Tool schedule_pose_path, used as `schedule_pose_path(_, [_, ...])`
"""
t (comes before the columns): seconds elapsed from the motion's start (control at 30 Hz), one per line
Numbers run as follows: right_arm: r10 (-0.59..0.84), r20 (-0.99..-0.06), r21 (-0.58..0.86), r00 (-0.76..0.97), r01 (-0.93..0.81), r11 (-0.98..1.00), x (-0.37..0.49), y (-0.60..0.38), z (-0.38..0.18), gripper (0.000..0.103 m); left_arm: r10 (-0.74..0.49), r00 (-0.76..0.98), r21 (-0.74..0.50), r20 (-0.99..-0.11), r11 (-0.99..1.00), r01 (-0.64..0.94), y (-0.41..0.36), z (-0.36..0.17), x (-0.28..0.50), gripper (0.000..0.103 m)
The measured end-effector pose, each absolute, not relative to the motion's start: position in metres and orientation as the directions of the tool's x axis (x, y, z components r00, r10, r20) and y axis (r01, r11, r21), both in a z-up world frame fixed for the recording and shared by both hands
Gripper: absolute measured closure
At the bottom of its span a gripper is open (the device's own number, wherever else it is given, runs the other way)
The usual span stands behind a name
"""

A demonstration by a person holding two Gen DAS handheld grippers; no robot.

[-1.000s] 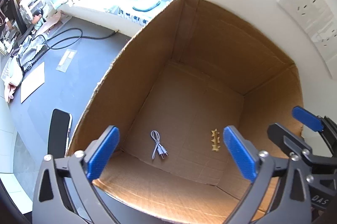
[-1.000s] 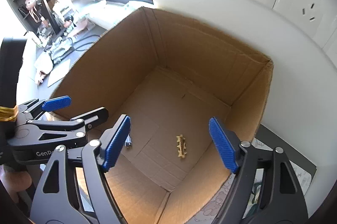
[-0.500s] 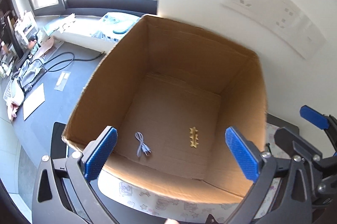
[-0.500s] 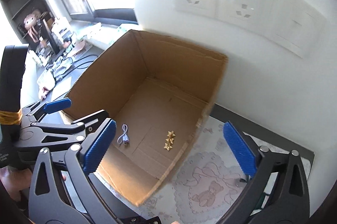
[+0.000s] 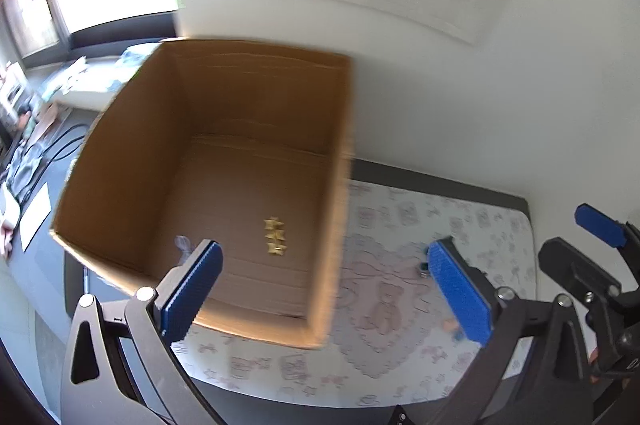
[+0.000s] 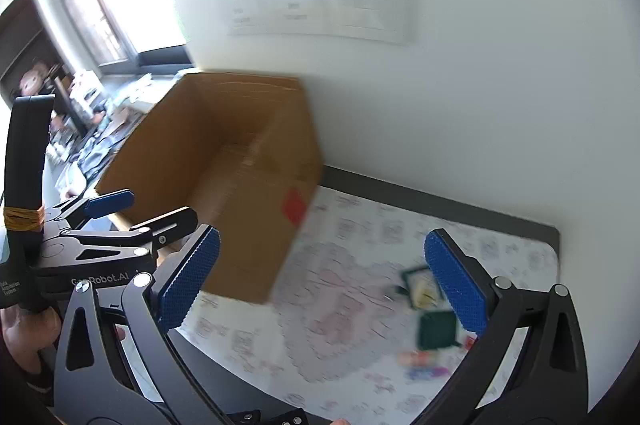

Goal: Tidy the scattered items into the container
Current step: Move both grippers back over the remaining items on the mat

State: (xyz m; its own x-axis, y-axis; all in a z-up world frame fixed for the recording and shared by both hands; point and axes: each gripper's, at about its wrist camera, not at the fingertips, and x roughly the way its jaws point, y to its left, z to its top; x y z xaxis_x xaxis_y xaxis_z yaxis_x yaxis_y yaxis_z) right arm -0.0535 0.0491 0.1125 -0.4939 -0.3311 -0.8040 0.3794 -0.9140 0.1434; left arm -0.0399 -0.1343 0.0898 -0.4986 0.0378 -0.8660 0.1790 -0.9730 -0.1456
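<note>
Midway through the tidy-up, as I read it from my remote seat: the cardboard box (image 5: 132,161) stands open on the worktop (image 6: 440,203) against the white wall, and it already holds a small gold star-shaped piece (image 5: 274,236) on its floor and, near the front wall, a pale coiled cable (image 5: 182,245) half hidden behind a blue pad of my left tongs (image 5: 320,289). Those tongs are spread wide with nothing between the pads, and my right tongs (image 6: 320,285) are likewise fully spread and carrying nothing. More remains outside the box: on the patterned mat (image 6: 348,305) to its right lies a loose cluster, among it a dark green square (image 6: 436,331), a framed card-like item (image 6: 420,285) just above it and a few small bright bits (image 6: 424,365) below, all too blurred for me to name. In the left wrist view only a small dark-and-teal object (image 5: 423,266) and an orange speck (image 5: 450,325) show beside the right-hand pad. I judge that two items are stowed and at least four or five are left on the mat, near the box but clear of it. With both tongs unloaded and the right ones looking down over the cluster, the next pick looks likely to come from there; the flat green square may be awkward to pinch off the soft mat.
</note>
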Motion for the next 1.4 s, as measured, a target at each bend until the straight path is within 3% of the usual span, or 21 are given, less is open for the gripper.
schedule_pose_path(0.37, [-0.234, -0.825, 0.145, -0.515, 0.208, -0.967, -0.035, 0.162, 0.102, 0.0, 0.14, -0.45, -0.156, -0.882, -0.988, -0.001, -0.028, 0.074, -0.054, 0.0])
schedule_pose_path(1.0, [-0.179, -0.879, 0.167, -0.443, 0.066, -0.984, -0.003, 0.248, 0.045, 0.002, 0.133, -0.252, -0.119, -0.959, -0.99, -0.071, 0.057, -0.005, -0.039, 0.001])
schedule_pose_path(1.23, [-0.176, -0.91, 0.173, -0.376, 0.042, -0.984, -0.002, 0.258, 0.012, 0.014, 0.114, -0.178, -0.098, -0.977, -0.991, -0.094, 0.074, -0.038, -0.035, 0.033])
schedule_pose_path(1.33, [-0.173, -0.922, 0.17, -0.346, 0.039, -0.985, -0.004, 0.26, -0.002, 0.022, 0.129, -0.14, -0.116, -0.982, -0.988, -0.098, 0.078, -0.053, -0.035, 0.042])
schedule_pose_path(1.4, [-0.175, -0.93, 0.172, -0.324, 0.038, -0.984, -0.005, 0.262, -0.011, 0.026, 0.139, -0.112, -0.129, -0.984, -0.987, -0.095, 0.08, -0.064, -0.035, 0.043])
